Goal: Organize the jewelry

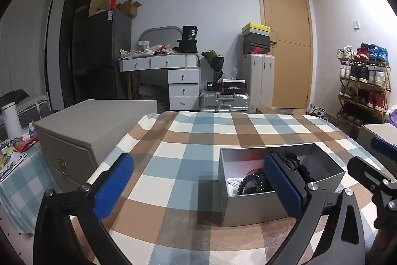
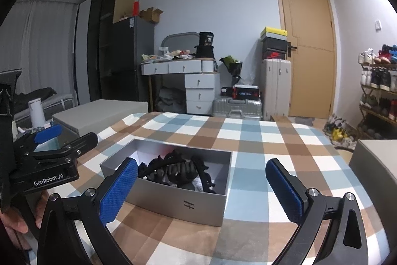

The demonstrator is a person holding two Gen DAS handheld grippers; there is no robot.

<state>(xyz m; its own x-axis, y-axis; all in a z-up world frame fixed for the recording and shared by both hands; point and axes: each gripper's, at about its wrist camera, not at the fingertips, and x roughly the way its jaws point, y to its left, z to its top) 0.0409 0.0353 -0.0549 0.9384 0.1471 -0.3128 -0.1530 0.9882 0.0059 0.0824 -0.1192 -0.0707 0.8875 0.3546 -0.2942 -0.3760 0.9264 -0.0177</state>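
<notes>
Checked cloth covered the bench (image 1: 198, 140), where a grey box (image 2: 173, 200) held tangled black jewelry (image 2: 176, 170). Both the left claw (image 1: 196, 183) and right claw (image 2: 202, 185) hovered spread wide, grasping nothing.

Black tongs (image 2: 201, 186), blue textured pads (image 2: 118, 190), silver screws, "GenRobot.AI" lettering.

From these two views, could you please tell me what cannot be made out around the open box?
- Black items in the grey box: tangled and dark, individual pieces indistinguishable in both views.
- Left view: the left tool's finger covers part of the contents.
- Grey case at right: cut off by the frame edge.
</notes>
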